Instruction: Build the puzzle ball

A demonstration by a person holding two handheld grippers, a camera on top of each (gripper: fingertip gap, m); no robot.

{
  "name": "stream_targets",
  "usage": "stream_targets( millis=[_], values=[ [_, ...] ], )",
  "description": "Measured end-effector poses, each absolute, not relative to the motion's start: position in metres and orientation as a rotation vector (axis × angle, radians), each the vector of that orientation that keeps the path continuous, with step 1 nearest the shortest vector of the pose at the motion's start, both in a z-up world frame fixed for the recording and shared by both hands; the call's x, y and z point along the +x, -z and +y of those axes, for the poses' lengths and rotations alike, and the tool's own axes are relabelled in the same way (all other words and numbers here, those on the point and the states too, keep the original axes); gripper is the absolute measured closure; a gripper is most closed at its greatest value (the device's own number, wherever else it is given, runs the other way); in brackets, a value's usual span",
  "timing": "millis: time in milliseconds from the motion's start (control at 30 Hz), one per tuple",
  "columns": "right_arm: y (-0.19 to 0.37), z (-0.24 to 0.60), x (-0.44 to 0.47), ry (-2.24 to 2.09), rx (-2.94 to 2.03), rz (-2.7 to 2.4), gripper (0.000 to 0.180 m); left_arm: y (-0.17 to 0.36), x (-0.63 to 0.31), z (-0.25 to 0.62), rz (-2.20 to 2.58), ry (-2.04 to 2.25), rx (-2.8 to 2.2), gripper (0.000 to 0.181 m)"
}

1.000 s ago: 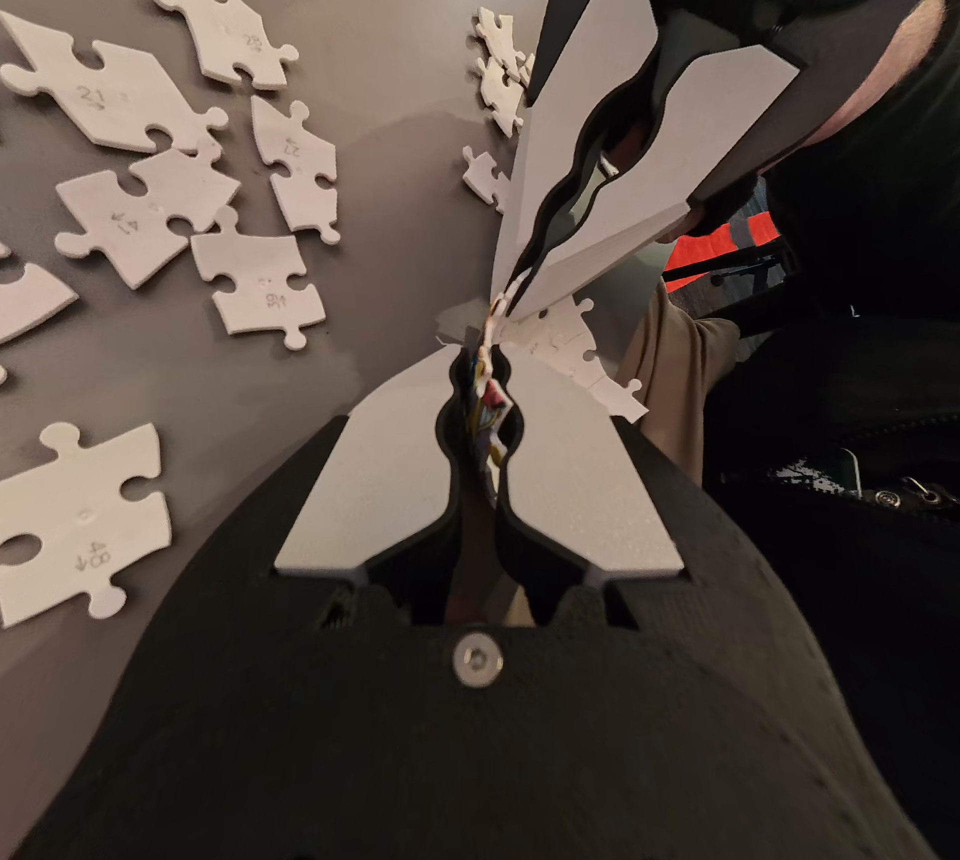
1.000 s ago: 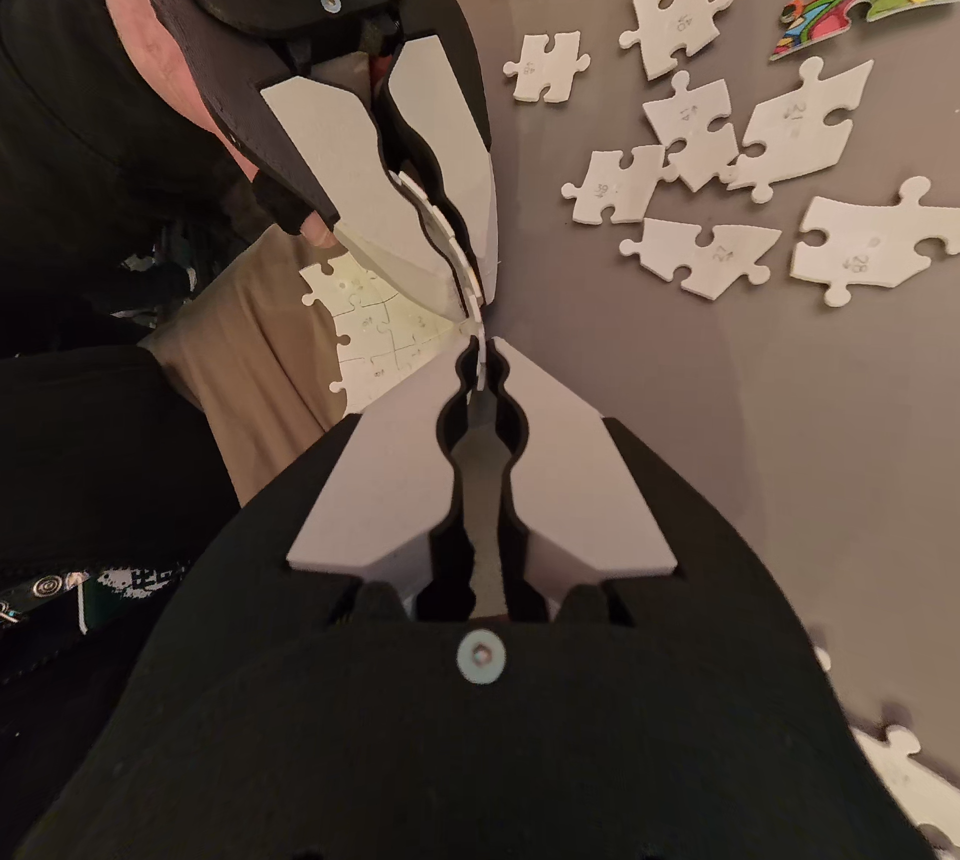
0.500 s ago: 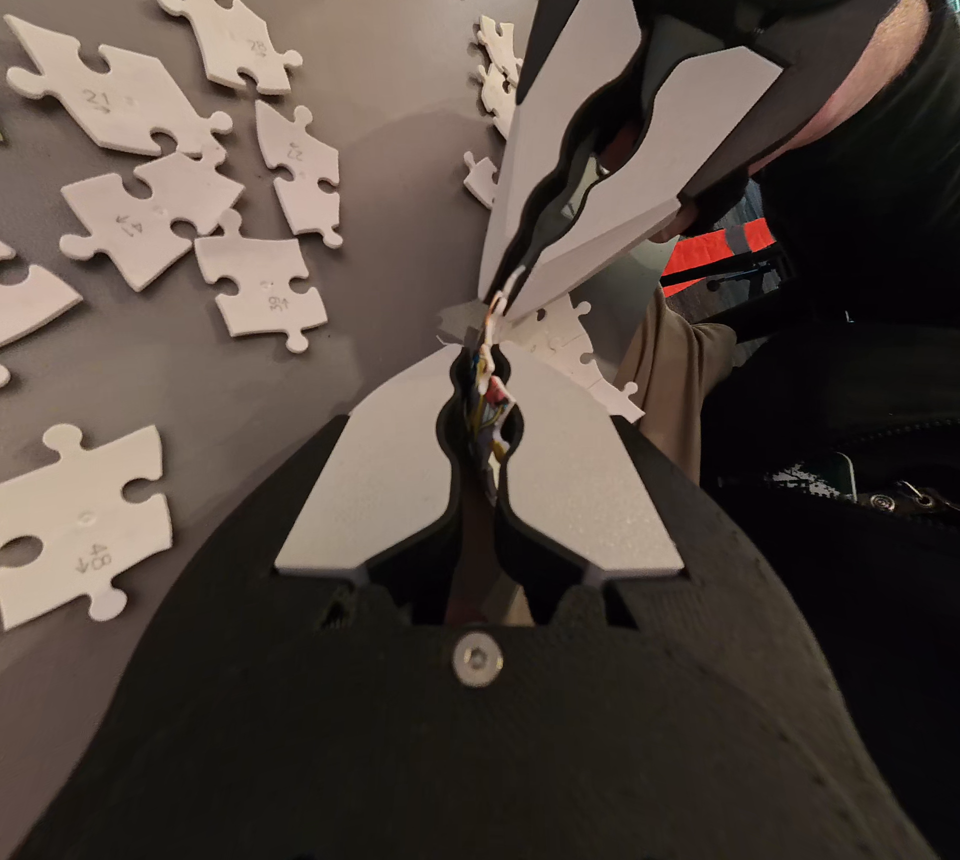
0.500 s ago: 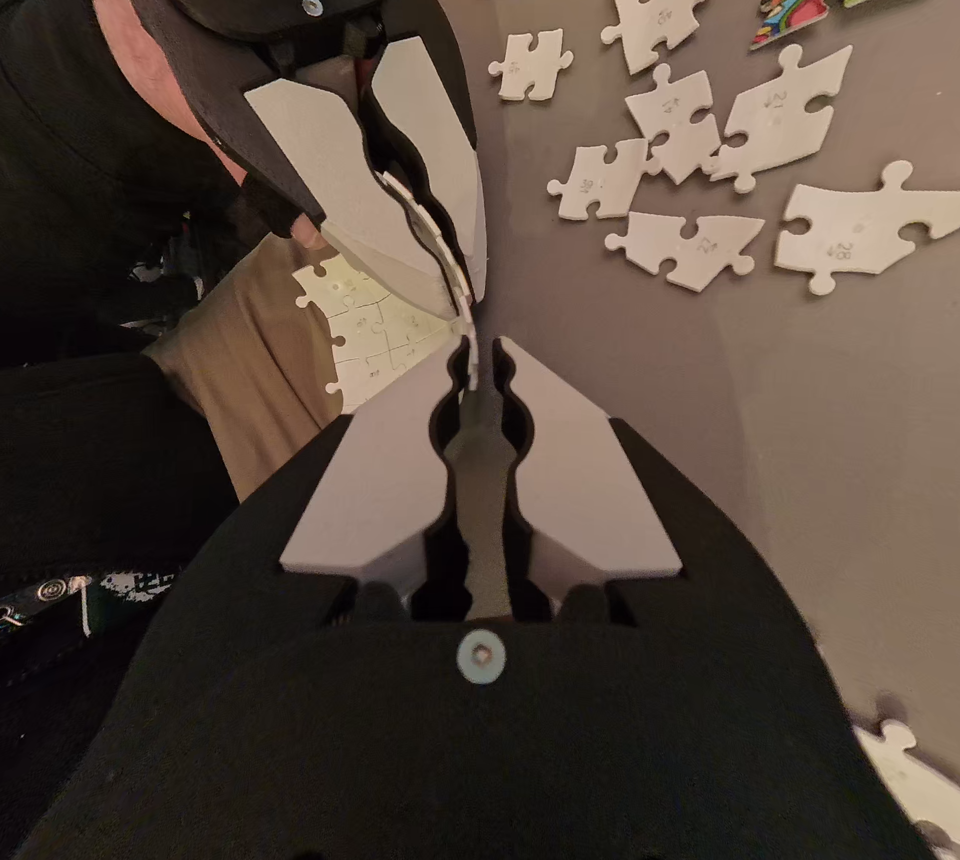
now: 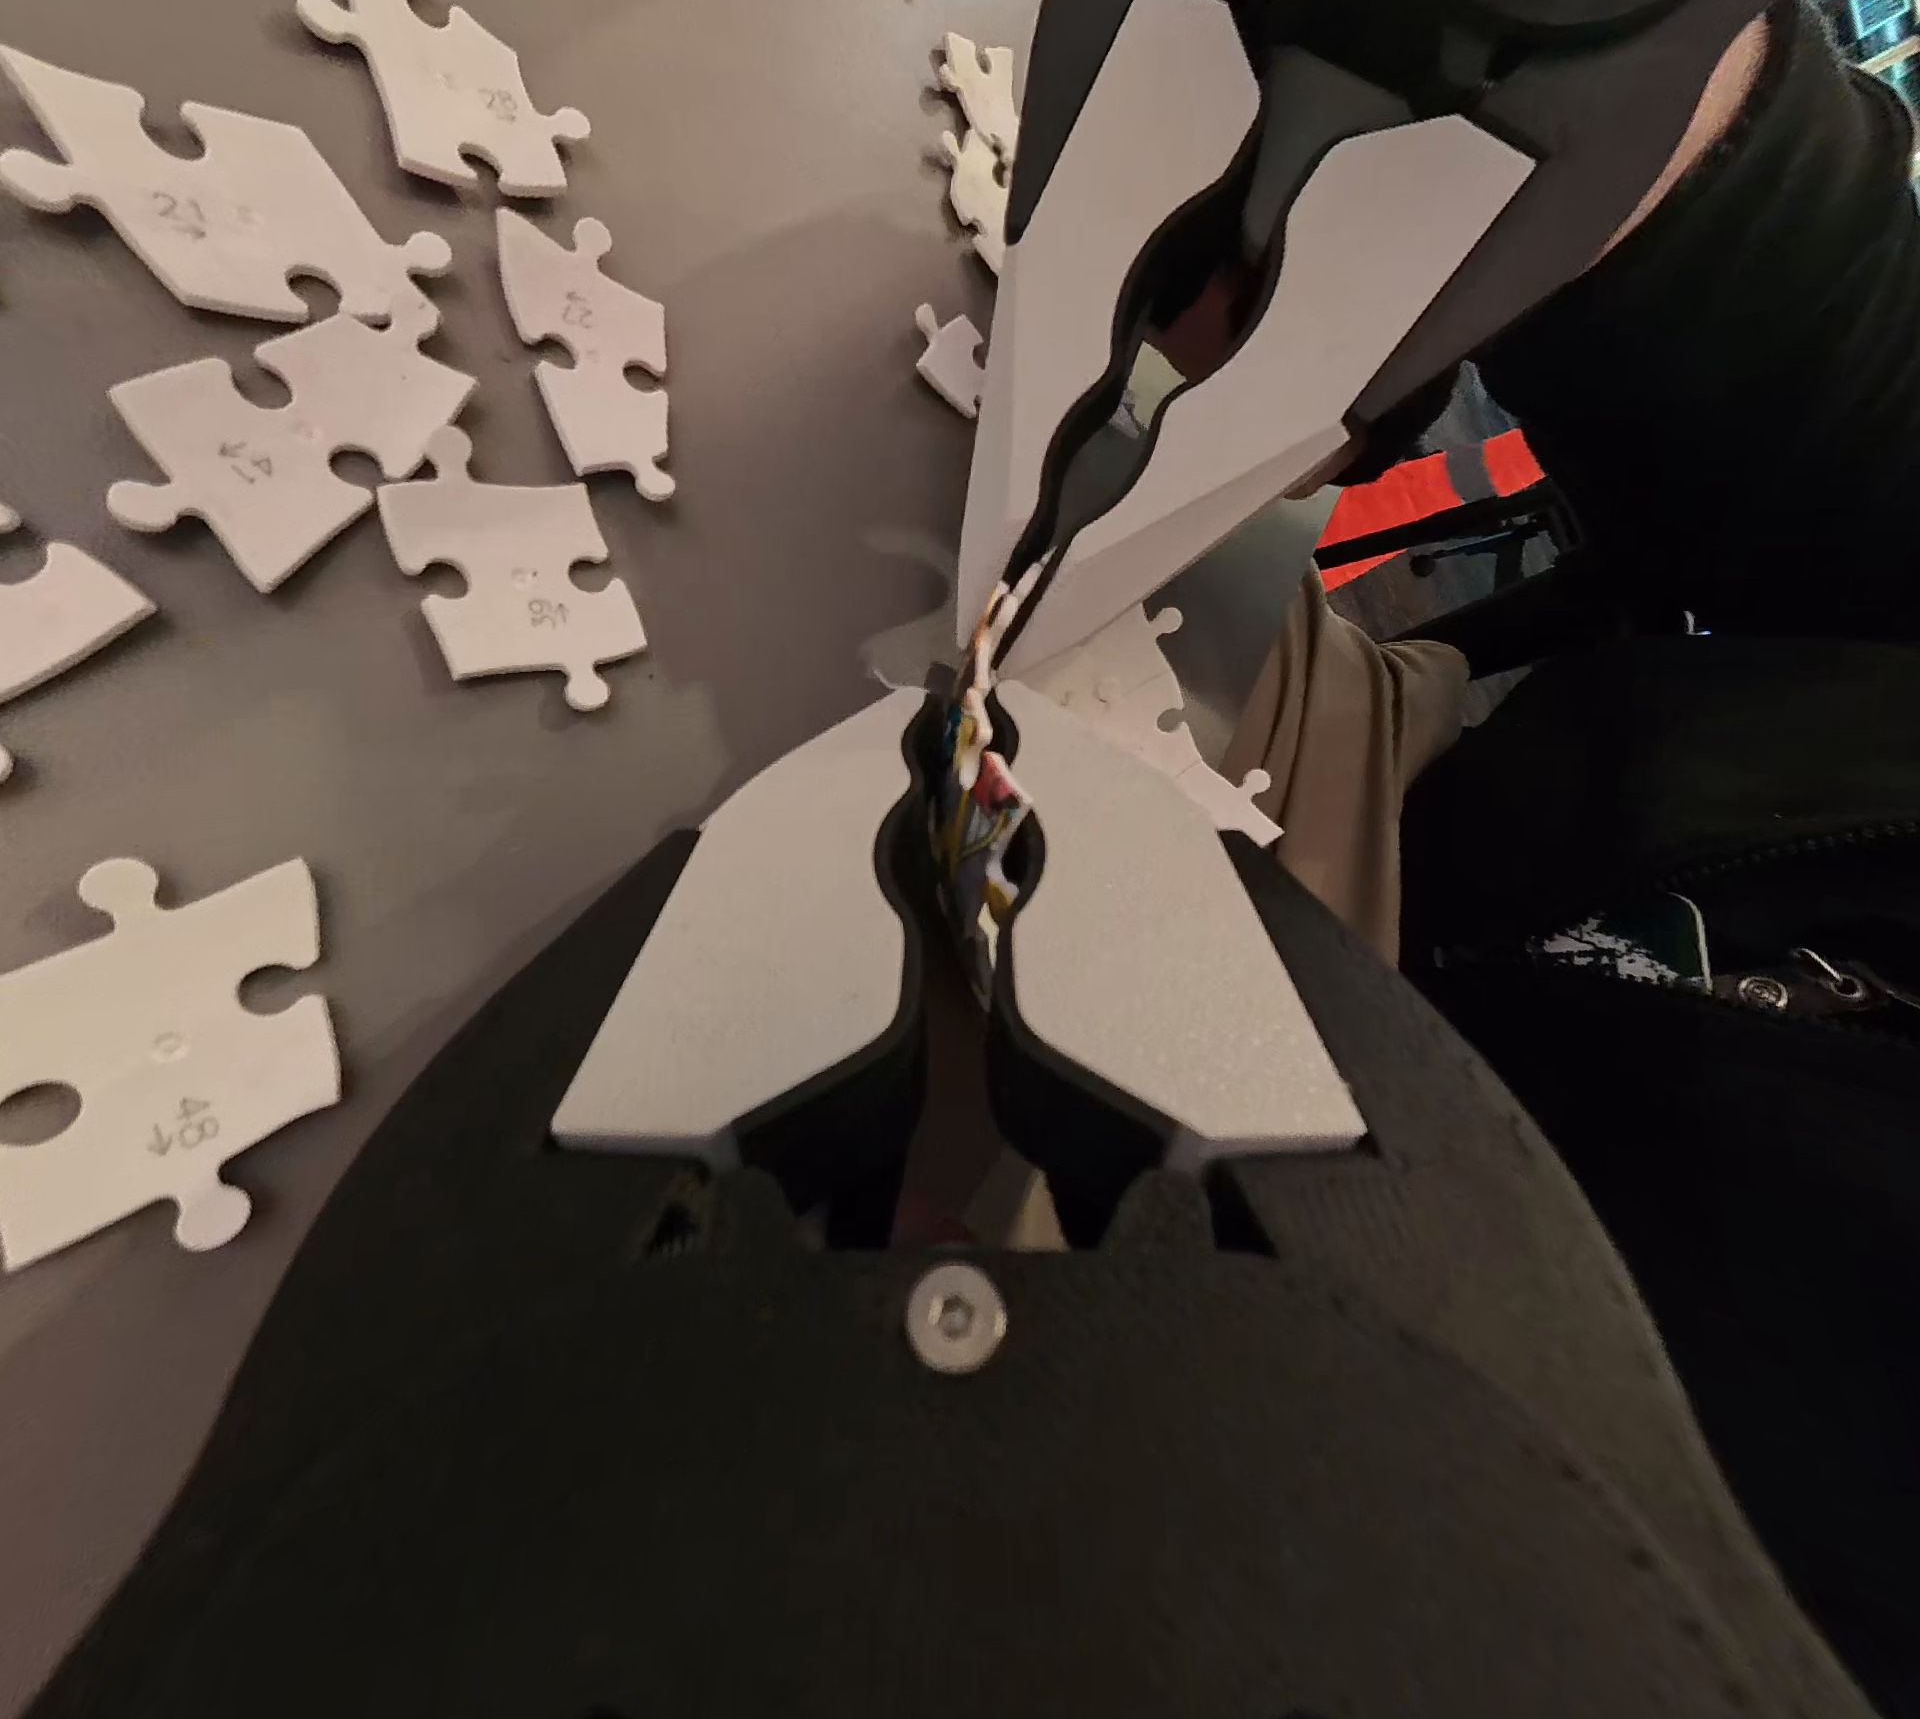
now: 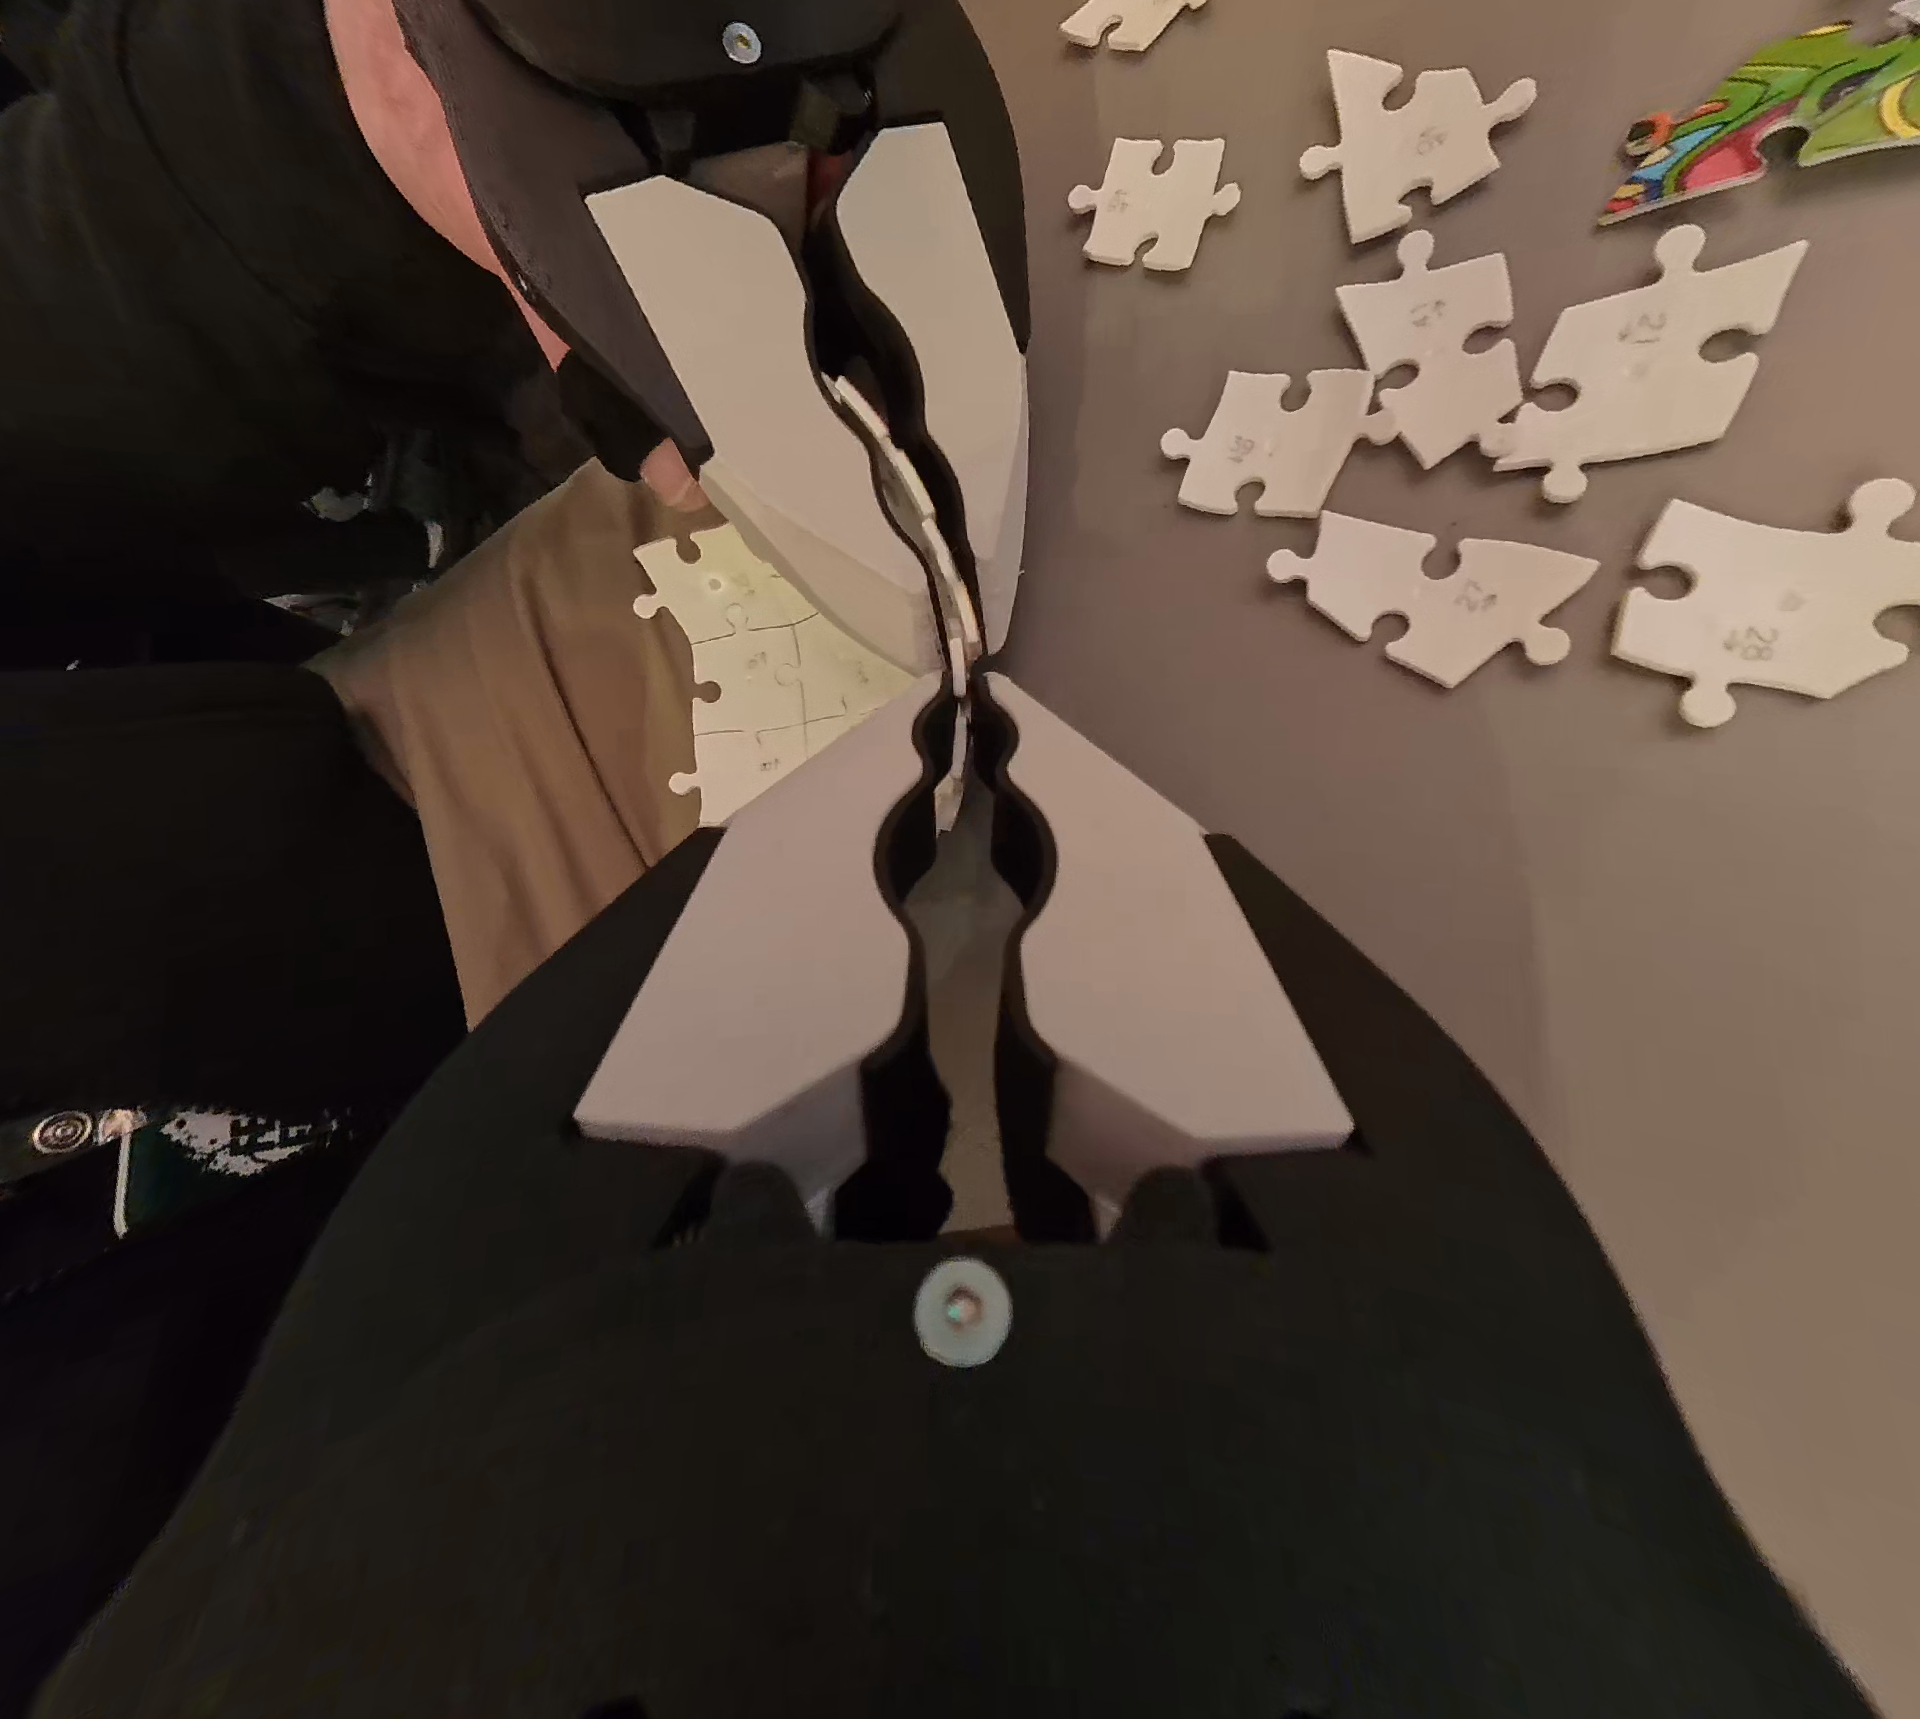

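A grey table (image 5: pixel 790 111) lay under both tools, strewn with puzzle pieces lying white side up. Nearest in the left wrist view, the left gripper (image 5: pixel 961 693) had its jaws clamped on a curved piece (image 5: pixel 971 828), printed side showing between them. Tip to tip with it, the right gripper (image 5: pixel 1013 620) came down from above, its jaws closed on the edge of a second piece (image 6: pixel 954 760), white in the right wrist view. The two pieces met edge to edge where the tips faced each other. Just beyond them a joined white section (image 6: pixel 774 672) stuck out past the table edge. Farther off lay loose pieces (image 6: pixel 1434 609) and a colourful section (image 6: pixel 1787 111).
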State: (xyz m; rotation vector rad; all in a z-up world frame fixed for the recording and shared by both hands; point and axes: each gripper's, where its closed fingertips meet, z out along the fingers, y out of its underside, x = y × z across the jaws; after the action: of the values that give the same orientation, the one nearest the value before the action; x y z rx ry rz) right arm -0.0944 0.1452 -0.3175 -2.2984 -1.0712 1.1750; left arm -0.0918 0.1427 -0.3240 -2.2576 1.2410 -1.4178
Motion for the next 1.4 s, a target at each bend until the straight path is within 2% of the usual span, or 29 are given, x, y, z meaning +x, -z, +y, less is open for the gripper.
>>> stream_targets(
  millis=[333, 567, 967, 1400],
  values=[
    [0.3183, 0.1478, -0.0950, -1.217, -2.312, -1.010, 0.179, 0.3232, -0.0928, 0.1444, 1.236, 1.415, -2.250, 0.174],
    [0.3194, 0.1468, -0.0954, -1.229, -2.315, -1.017, 0.179, 0.3222, -0.0937, 0.1426, 1.250, 1.426, -2.243, 0.168],
    [0.3182, 0.1459, -0.0961, -1.321, -2.333, -0.956, 0.179, 0.3213, -0.0946, 0.1457, 1.221, 1.437, -2.240, 0.176],
    [0.3205, 0.1500, -0.0948, -1.228, -2.329, -0.985, 0.176, 0.3214, -0.0936, 0.1479, 1.196, 1.438, -2.248, 0.176]
  ],
)
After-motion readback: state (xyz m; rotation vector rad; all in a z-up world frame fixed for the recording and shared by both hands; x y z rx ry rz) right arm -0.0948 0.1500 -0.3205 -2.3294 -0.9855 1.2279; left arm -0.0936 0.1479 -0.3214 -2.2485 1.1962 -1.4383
